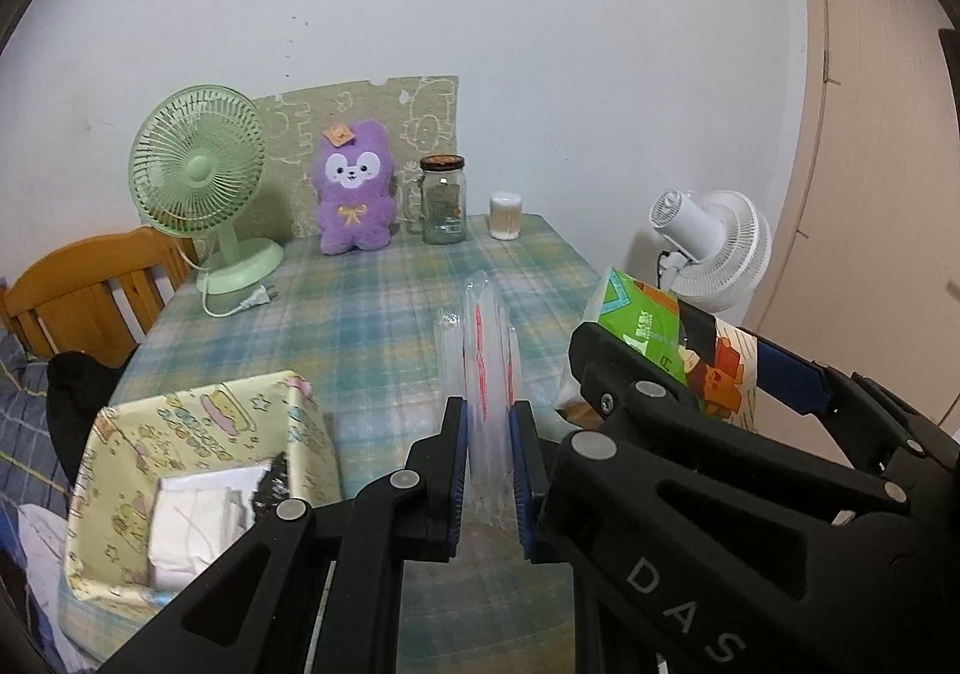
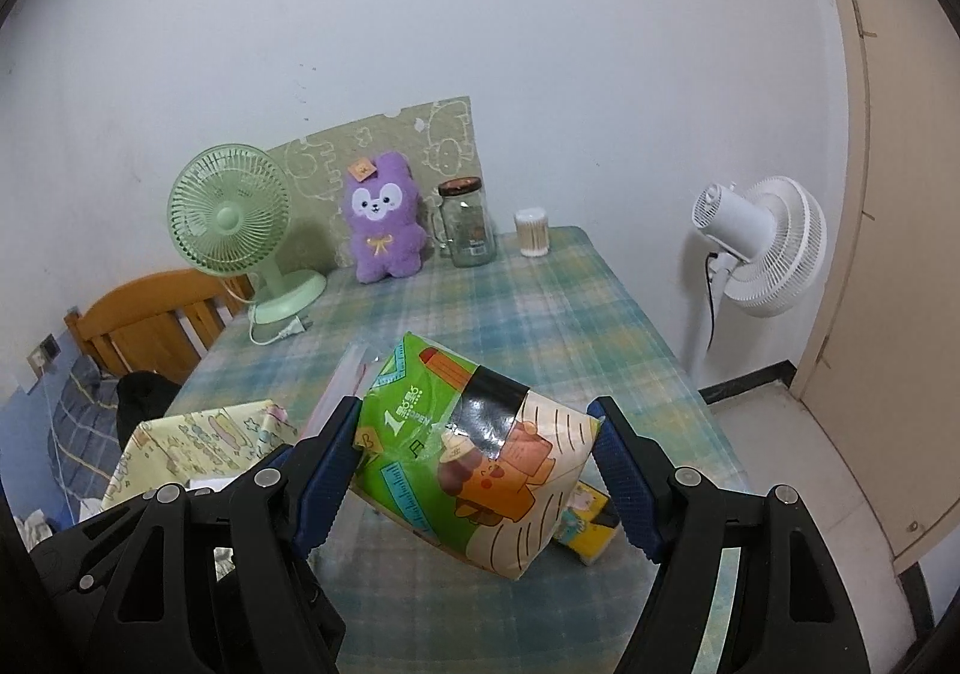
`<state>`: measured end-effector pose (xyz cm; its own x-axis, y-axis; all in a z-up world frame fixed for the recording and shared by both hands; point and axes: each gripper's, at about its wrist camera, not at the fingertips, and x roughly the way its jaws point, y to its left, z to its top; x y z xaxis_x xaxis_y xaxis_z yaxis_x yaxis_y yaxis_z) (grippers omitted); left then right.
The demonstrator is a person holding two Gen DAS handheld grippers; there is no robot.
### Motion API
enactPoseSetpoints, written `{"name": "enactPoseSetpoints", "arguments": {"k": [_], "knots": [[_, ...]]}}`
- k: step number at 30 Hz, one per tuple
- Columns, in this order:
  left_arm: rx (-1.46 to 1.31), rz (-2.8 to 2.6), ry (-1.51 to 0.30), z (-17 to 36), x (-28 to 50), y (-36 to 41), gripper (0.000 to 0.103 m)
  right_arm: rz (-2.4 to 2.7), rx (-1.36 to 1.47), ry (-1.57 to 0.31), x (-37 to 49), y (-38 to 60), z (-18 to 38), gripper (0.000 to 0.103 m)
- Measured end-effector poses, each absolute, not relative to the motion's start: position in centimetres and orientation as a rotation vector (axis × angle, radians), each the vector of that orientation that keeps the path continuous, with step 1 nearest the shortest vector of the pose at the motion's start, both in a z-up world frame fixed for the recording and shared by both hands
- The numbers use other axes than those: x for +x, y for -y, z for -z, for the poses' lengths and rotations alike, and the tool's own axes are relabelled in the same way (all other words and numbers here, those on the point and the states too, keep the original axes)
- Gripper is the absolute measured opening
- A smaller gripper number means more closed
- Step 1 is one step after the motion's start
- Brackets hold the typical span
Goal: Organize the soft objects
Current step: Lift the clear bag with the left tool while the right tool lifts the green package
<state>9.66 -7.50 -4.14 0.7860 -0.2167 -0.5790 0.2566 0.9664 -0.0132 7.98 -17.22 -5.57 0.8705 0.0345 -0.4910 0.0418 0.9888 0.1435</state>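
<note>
Nearest the left wrist camera, the left tool [image 1: 487,470] has its blue pads pinched almost together on a stack of clear plastic bags [image 1: 487,362] with red print, which stand on edge above the table [image 1: 372,302], rising toward 12 o'clock from the pads. At 8 o'clock of that tool sits a yellow cartoon-print basket [image 1: 198,434] on the table's near left corner, with folded white cloth [image 1: 198,518] inside it.

In the right wrist view, the right tool [image 2: 477,470] is spread fairly wide, and both blue pads press on the ends of a soft tissue pack [image 2: 474,458] (green at one end, with a cartoon bear at the other), which is held clear of the plaid tablecloth. Below it, at 4 o'clock, a small yellow packet [image 2: 591,530] lies on the table, partly hidden. The clear bags show at the pack's 10 o'clock edge, and in the left wrist view the right tool and its pack are at 3 o'clock of the bags.

At the far end, along the wall, stand a green desk fan [image 2: 231,218] at 10 o'clock with its plug lying loose beside its base, a purple plush bunny [image 2: 384,221] leaning on a patterned board, a glass jar [image 2: 468,224] with a dark lid, and a tub of cotton swabs [image 2: 533,233]. A white floor fan [image 2: 762,248] stands off the table at 2 o'clock, and a wooden chair back [image 2: 150,314] shows at 9 o'clock.
</note>
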Motion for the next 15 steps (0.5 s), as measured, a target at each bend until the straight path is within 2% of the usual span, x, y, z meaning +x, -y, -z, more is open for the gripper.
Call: {"name": "enactPoseSetpoints", "arguments": {"k": [15], "knots": [[0.072,0.218,-0.585,3.2,10.7,3.1,0.012,-0.017,0.093,-0.513,9.6,12.6,4.6,0.078]]}}
